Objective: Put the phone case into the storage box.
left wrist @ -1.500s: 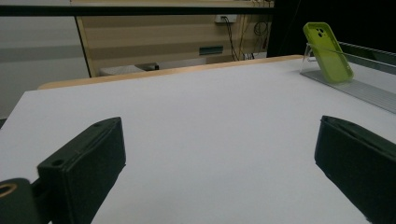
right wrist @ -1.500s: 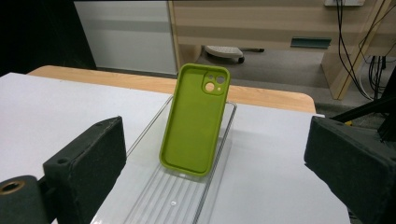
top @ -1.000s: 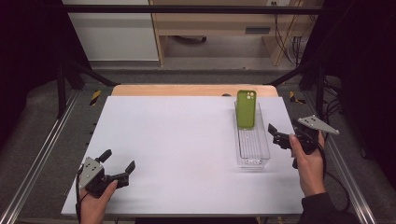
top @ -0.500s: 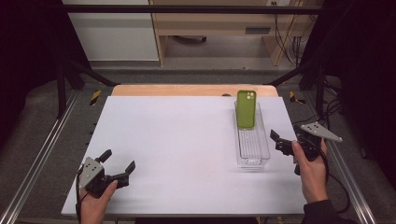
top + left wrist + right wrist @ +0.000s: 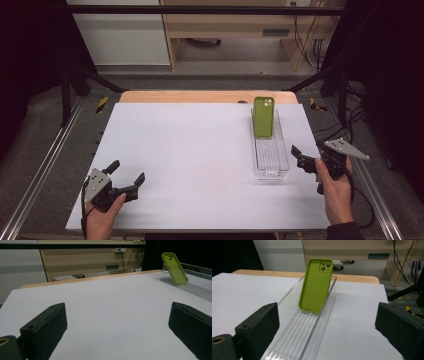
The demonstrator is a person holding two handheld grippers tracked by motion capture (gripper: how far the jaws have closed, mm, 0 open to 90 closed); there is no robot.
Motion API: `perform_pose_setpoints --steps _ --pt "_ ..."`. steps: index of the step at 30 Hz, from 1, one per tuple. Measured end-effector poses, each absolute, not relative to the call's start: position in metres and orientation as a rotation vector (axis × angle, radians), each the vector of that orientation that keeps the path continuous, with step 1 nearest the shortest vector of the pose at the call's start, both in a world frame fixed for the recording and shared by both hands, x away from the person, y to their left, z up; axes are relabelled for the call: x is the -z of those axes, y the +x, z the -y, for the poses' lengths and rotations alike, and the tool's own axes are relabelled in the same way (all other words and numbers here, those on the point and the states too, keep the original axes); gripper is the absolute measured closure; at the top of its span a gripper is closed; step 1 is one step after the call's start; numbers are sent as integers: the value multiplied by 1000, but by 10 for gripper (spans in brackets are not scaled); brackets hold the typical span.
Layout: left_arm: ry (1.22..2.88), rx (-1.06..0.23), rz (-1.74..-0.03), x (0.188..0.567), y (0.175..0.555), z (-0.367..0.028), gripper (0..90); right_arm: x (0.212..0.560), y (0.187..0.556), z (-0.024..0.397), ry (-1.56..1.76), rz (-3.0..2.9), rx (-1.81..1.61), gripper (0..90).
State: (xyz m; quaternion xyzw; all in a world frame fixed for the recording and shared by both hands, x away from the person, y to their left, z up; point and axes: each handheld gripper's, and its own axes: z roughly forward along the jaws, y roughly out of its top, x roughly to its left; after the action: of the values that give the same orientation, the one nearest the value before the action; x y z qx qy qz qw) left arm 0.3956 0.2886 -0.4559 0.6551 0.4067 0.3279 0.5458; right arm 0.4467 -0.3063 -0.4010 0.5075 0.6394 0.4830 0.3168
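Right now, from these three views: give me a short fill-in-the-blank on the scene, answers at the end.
1. The green phone case leans at the far end of a clear ____.
2. The jaws of the left gripper are ____.
3. The tray sits nearest the ____ gripper.
4. The right gripper is ____ the tray, not touching it.

Missing words: tray; open; right; beside

Lime-green phone case [image 5: 263, 116], clear tray [image 5: 270, 160]
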Motion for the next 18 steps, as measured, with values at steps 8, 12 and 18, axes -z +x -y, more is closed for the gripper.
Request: perform_pose_setpoints --steps 8,12,18 --pt "1553 -776 -967 456 396 -289 13 405 437 306 1334 -1680 -1287 59" --pt "1553 -775 -967 456 395 -289 13 407 433 306 1328 -1685 -1298 59" --pt "1553 -774 -967 456 395 -289 13 410 425 304 1319 -1691 -1312 58"
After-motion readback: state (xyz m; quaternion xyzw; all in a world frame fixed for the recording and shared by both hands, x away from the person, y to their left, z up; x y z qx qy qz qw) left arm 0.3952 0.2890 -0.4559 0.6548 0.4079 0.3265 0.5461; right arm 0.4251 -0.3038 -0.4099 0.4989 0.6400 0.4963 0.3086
